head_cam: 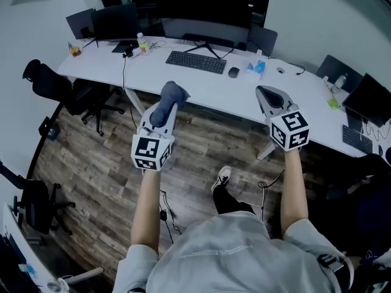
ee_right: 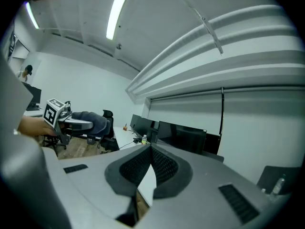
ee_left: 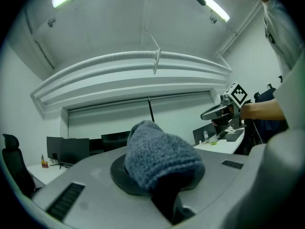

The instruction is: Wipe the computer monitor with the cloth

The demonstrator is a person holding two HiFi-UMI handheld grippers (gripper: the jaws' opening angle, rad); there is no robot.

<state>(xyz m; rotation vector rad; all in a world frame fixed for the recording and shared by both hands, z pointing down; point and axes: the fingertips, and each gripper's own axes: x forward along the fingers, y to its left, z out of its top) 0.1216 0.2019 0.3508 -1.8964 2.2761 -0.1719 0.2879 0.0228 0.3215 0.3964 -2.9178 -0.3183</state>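
A wide black computer monitor [head_cam: 195,8] stands at the back of the white desk [head_cam: 201,81], above a black keyboard [head_cam: 196,61]. My left gripper [head_cam: 166,102] is shut on a blue-grey cloth [head_cam: 173,93], held over the floor in front of the desk. In the left gripper view the cloth [ee_left: 159,154] bulges out between the jaws. My right gripper [head_cam: 270,96] is shut with nothing in it, hanging at the desk's front edge. The right gripper view shows its pads [ee_right: 164,166] pressed together and the monitor [ee_right: 181,136] beyond.
A mouse [head_cam: 234,72] and a blue-white packet [head_cam: 255,69] lie right of the keyboard. A bottle [head_cam: 142,43] and more monitors [head_cam: 101,22] sit at the left end. An office chair [head_cam: 52,84] stands left, laptops [head_cam: 369,99] right. My shoe [head_cam: 222,177] rests on the wood floor.
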